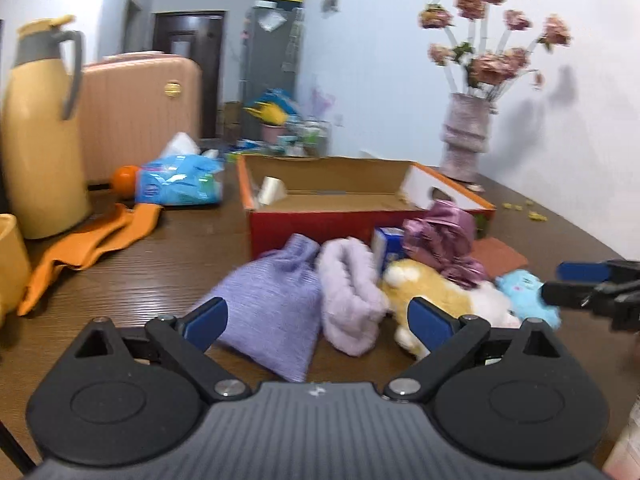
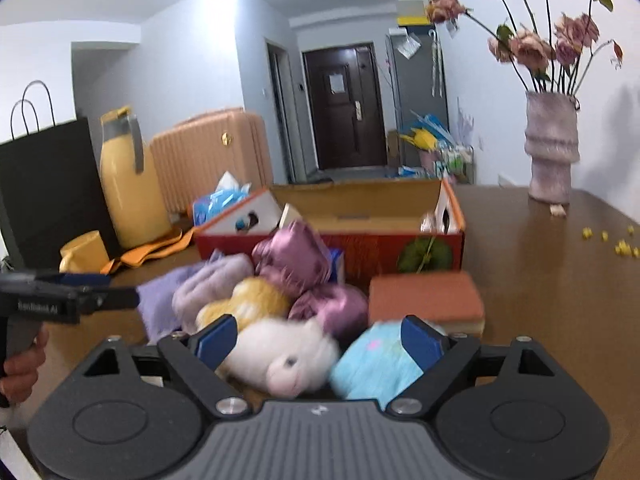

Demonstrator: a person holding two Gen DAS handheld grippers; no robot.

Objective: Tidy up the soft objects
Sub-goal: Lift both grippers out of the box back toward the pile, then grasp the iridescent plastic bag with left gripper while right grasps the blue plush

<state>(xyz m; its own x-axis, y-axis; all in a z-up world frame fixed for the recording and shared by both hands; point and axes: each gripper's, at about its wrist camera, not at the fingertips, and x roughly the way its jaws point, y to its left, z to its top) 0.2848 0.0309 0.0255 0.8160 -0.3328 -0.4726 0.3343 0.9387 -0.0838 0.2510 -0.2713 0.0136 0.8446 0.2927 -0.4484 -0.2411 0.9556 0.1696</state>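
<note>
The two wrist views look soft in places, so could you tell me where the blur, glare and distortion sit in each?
Left wrist view: the lavender pouch and plush dog are smeared, the vase throws a soft shadow on the wall, and the edges bow. Right wrist view: the plush dog and blue plush are blurred, a ceiling light glares at the top, and the corners go dark.

Soft things heaped on tabletop [image 1: 168,264] before cardboard box [image 1: 328,220].
Drawstring pouch [image 1: 276,312] leftmost, plush toy [image 1: 432,292] right of it, vase [image 1: 466,136] behind box.
</note>
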